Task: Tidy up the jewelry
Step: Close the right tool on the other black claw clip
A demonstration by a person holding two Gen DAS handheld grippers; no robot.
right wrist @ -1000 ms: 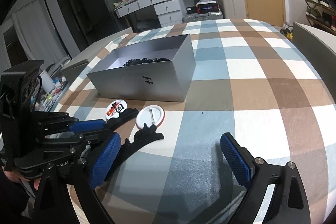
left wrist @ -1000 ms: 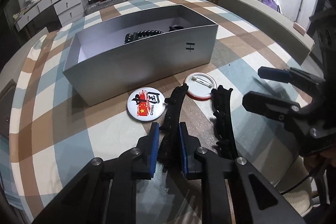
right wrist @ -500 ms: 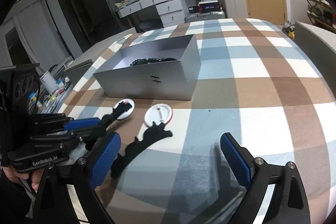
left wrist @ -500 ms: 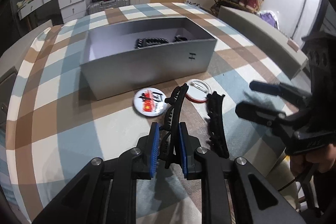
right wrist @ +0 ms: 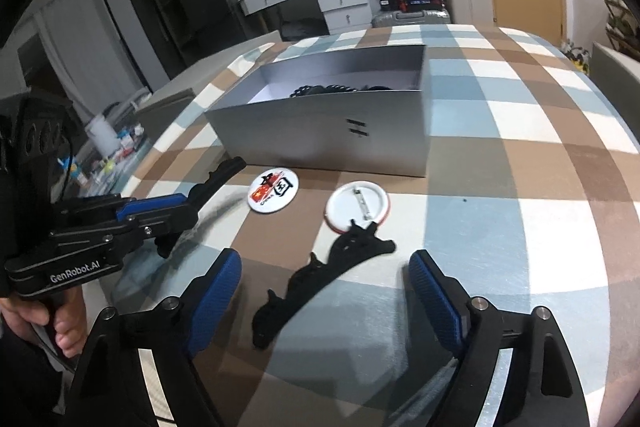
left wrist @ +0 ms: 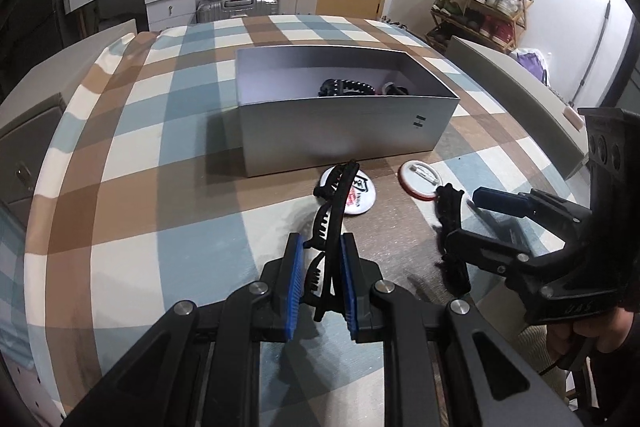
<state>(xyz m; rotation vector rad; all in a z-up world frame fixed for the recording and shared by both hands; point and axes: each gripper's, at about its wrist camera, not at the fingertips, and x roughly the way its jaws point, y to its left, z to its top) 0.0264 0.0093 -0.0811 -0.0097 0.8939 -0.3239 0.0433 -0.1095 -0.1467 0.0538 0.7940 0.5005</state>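
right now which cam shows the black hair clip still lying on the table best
The right wrist view: the black hair clip lies whole on the checked tablecloth between the right gripper's open jaws, which have just been closing. In the left wrist view that gripper partly hides it.

Even indoor light, soft shadows beside the box [left wrist: 344, 123]; strong fisheye bending, dark vignetted corners, slight motion blur
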